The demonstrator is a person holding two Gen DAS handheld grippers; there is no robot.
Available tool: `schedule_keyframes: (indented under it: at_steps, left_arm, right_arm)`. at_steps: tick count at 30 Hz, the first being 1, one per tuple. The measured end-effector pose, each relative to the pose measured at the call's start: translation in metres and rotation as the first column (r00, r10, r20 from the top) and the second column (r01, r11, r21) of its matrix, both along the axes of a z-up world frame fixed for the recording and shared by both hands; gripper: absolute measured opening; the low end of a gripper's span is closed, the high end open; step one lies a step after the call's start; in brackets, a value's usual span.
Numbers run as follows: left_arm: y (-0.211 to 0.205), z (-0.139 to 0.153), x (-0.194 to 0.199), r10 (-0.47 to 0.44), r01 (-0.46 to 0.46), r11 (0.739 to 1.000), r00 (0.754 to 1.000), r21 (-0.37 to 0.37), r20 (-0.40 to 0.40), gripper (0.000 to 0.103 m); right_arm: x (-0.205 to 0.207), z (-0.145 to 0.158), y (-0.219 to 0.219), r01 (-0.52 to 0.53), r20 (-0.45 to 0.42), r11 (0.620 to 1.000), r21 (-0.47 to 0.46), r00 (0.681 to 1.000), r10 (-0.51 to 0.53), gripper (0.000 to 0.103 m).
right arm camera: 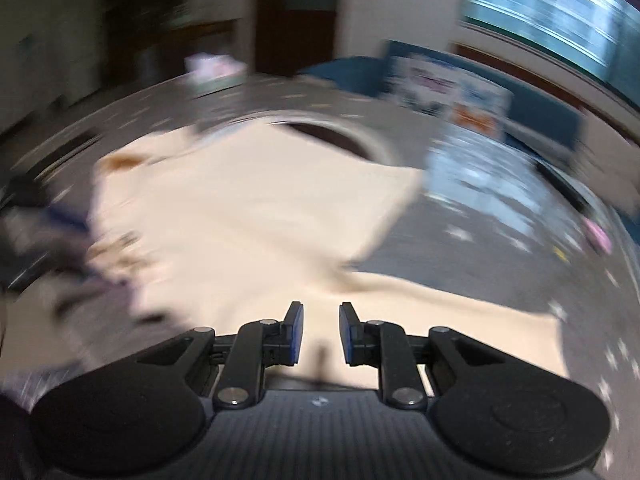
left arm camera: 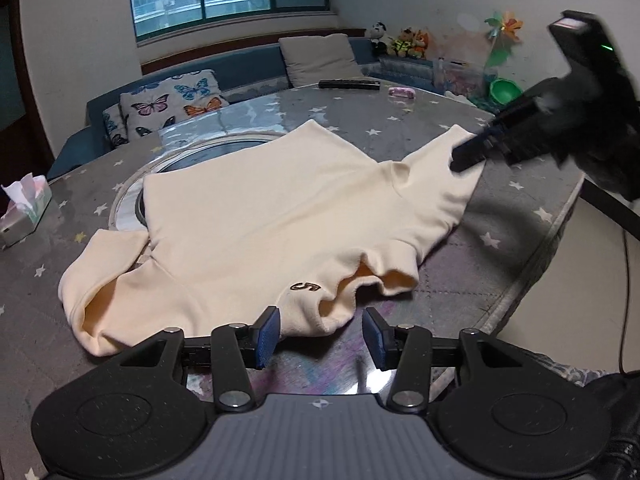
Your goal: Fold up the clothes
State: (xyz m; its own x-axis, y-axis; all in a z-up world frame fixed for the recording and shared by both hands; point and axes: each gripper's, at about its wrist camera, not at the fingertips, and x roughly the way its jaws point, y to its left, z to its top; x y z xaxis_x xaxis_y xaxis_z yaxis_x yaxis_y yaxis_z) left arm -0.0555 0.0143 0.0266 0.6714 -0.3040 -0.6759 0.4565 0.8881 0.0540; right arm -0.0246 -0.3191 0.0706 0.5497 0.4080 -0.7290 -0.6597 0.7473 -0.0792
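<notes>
A cream T-shirt lies spread on the grey star-patterned table, collar towards me, with a small "5" mark near the collar. My left gripper is open and empty, its jaws just in front of the collar edge. My right gripper shows in the left wrist view at the shirt's far right sleeve, touching the cloth. In the blurred right wrist view the right gripper is open over the sleeve of the shirt, with nothing between the pads.
A tissue box stands at the table's left edge. A remote control and a small pink object lie at the far side. A round inset is under the shirt. A sofa with cushions is behind.
</notes>
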Motion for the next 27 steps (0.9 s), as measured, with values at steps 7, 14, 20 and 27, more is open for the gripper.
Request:
schedule_keyframes:
  at_steps: [7, 14, 20, 27]
  left_arm:
    - [0.003, 0.003, 0.002, 0.015, -0.015, 1.000, 0.999, 0.002, 0.033, 0.004]
    - [0.011, 0.015, 0.005, 0.020, -0.019, 0.998, 0.999, -0.052, 0.026, 0.000]
    - [0.010, 0.013, -0.002, -0.004, 0.004, 0.999, 1.000, -0.050, 0.006, 0.010]
    - [0.002, 0.002, -0.003, -0.002, 0.002, 1.000, 1.000, -0.014, 0.004, 0.030]
  right_arm:
    - [-0.055, -0.014, 0.069, -0.309, 0.066, 0.939, -0.150, 0.944, 0.322, 0.033]
    - [-0.086, -0.035, 0.102, -0.415, 0.202, 0.847, -0.333, 0.846, 0.494, 0.036]
    - [-0.091, -0.043, 0.105, -0.423, 0.233, 0.813, -0.399, 0.811, 0.536, 0.033]
    - [-0.087, -0.044, 0.104, -0.401, 0.246, 0.830, -0.387, 0.823, 0.512, 0.005]
